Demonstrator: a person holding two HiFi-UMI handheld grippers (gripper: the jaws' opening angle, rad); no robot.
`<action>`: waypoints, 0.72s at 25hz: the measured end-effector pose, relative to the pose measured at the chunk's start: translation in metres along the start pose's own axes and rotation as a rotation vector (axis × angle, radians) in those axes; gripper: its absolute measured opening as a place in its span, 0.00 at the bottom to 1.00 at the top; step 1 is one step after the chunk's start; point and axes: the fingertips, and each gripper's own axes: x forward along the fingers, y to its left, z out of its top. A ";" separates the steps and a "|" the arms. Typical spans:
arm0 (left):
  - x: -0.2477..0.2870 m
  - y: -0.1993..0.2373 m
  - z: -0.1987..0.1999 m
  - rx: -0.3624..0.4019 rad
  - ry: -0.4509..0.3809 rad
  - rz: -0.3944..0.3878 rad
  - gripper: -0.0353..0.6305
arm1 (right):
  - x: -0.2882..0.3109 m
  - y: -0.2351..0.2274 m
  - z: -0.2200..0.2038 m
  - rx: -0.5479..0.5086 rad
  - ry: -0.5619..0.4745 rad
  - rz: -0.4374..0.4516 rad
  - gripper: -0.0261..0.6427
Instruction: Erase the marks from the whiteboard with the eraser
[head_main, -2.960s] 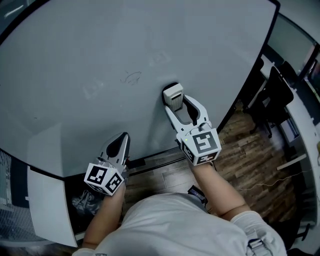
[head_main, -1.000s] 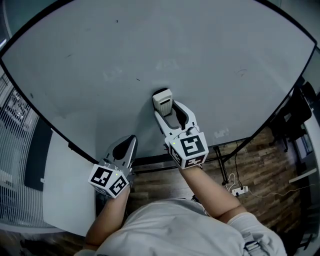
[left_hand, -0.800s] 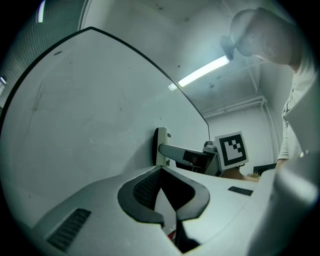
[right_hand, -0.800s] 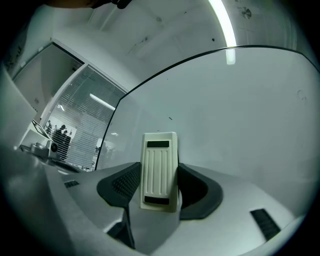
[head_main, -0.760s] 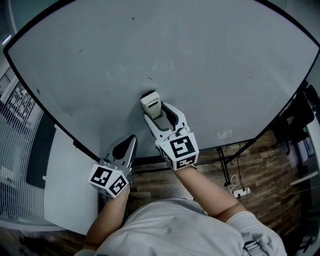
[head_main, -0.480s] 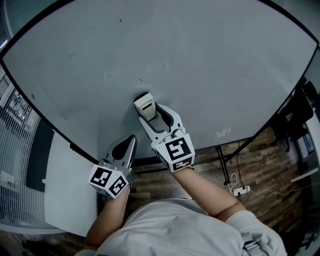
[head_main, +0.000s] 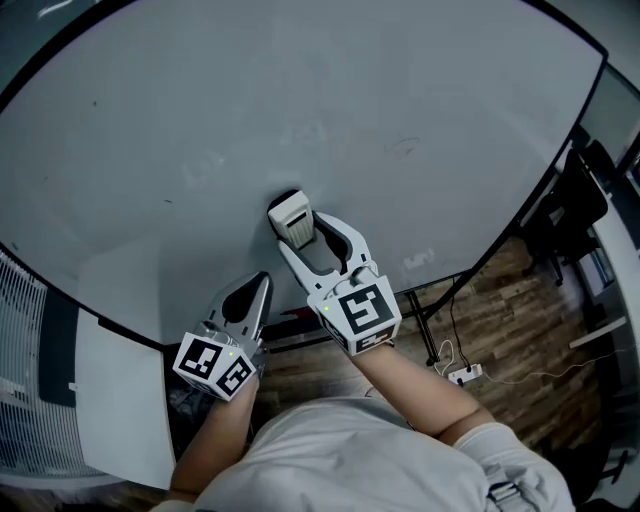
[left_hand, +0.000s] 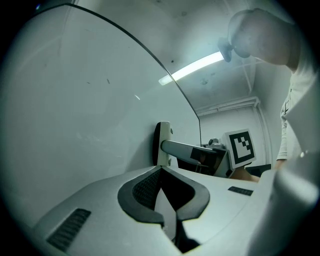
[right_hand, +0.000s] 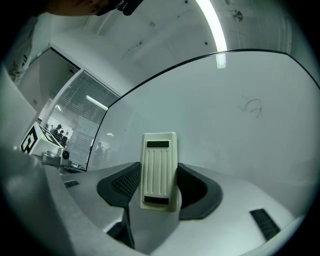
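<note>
Right gripper (head_main: 302, 232), fingers clamped on the eraser (head_main: 293, 216), has slid it left along the whiteboard (head_main: 450, 90), faint squiggle (head_main: 405, 148) still unwiped; left gripper (head_main: 258, 286) idle, fingers together.

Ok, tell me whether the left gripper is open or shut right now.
Shut and empty: in its own view the left gripper has its jaw tips touching, with nothing held between them.

The whiteboard (head_main: 400, 90) looks smooth and glossy; the eraser (right_hand: 159, 170) is ribbed cream plastic; at 4 o'clock, the floor (head_main: 500, 310) is wood.
</note>
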 end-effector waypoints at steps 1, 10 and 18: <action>0.015 -0.010 -0.001 -0.001 0.001 -0.011 0.06 | -0.008 -0.015 0.001 0.001 0.000 -0.006 0.39; 0.123 -0.093 -0.022 -0.006 0.020 -0.115 0.06 | -0.081 -0.146 -0.004 0.004 0.009 -0.103 0.39; 0.176 -0.138 -0.028 -0.013 0.034 -0.160 0.06 | -0.132 -0.232 -0.005 0.016 0.022 -0.203 0.39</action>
